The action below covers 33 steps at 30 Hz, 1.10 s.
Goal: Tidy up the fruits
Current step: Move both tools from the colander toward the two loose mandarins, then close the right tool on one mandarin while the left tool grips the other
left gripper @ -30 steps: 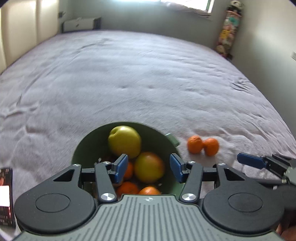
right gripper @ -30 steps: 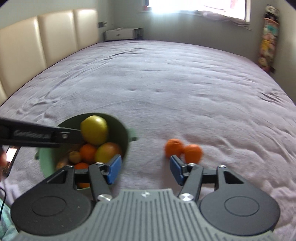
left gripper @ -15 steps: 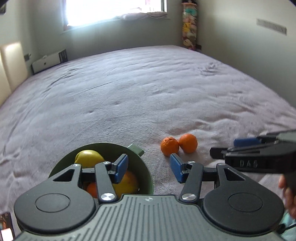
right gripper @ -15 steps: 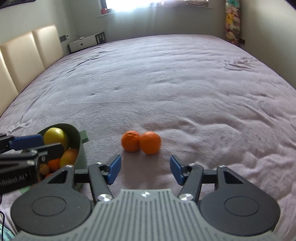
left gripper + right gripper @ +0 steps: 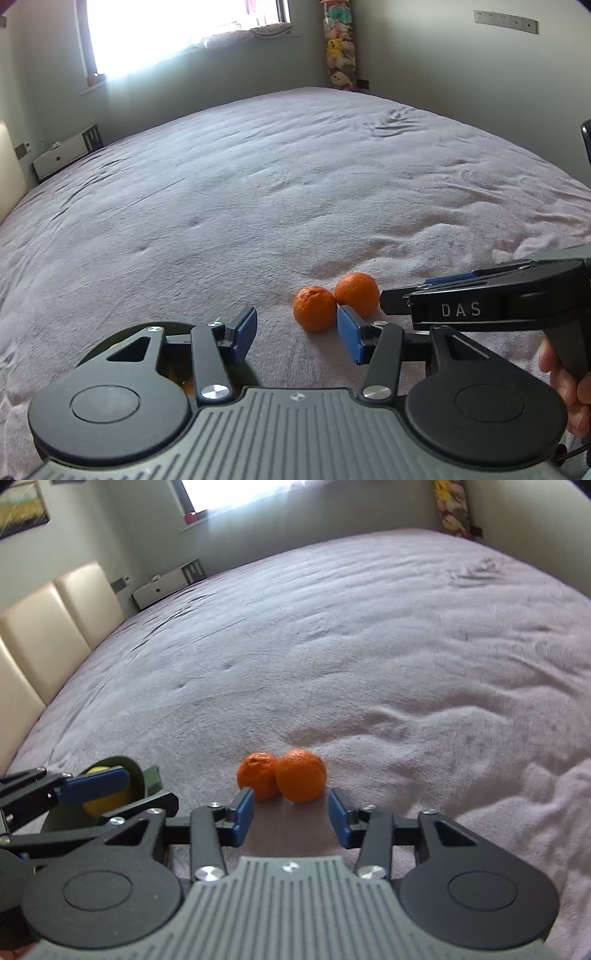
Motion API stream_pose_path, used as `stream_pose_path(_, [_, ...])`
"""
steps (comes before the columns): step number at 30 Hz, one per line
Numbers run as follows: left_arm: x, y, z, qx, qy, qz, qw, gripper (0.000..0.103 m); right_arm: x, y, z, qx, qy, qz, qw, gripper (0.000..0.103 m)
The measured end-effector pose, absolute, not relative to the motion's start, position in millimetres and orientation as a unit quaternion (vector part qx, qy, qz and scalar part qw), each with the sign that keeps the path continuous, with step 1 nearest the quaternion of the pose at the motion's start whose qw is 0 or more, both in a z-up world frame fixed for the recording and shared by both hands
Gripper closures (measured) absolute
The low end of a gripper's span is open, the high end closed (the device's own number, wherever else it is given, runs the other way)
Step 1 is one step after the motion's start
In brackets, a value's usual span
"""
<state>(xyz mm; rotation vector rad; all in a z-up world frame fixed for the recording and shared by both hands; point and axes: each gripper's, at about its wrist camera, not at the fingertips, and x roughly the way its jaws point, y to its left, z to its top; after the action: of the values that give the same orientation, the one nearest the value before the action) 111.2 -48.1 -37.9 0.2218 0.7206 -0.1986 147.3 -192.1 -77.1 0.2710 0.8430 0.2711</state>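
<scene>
Sitting at nine o'clock in the right wrist view, the green bowl (image 5: 142,781) holds a yellow fruit. The left gripper (image 5: 296,334) hangs open and empty beside it. Two mandarins (image 5: 282,780) lie touching on the bed (image 5: 369,657) at twelve o'clock. The right gripper (image 5: 291,816), empty, has just been narrowing. Mandarins look light, soft-skinned and apt to roll; grip gently across the middle.

Two oranges (image 5: 258,780) (image 5: 301,775) were found lying on the bed (image 5: 369,646), touching side by side. A bowl (image 5: 142,781) was set well to their left, with a lemon (image 5: 99,803) in it. A headboard (image 5: 48,635) was seen at the bed's left, a window (image 5: 177,29) behind it.
</scene>
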Motion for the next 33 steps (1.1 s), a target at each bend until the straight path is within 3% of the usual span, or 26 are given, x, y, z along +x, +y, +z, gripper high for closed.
stream_pose_path(16, [148, -69, -73, 0.184, 0.394, -0.118, 0.893, 0.043, 191, -204, -111, 0.263, 0.436, 0.112, 0.853, 0.060])
stream_pose_path(33, [177, -73, -90, 0.160, 0.424, -0.116, 0.884, 0.043, 207, -196, -124, 0.260, 0.449, 0.109, 0.848, 0.061])
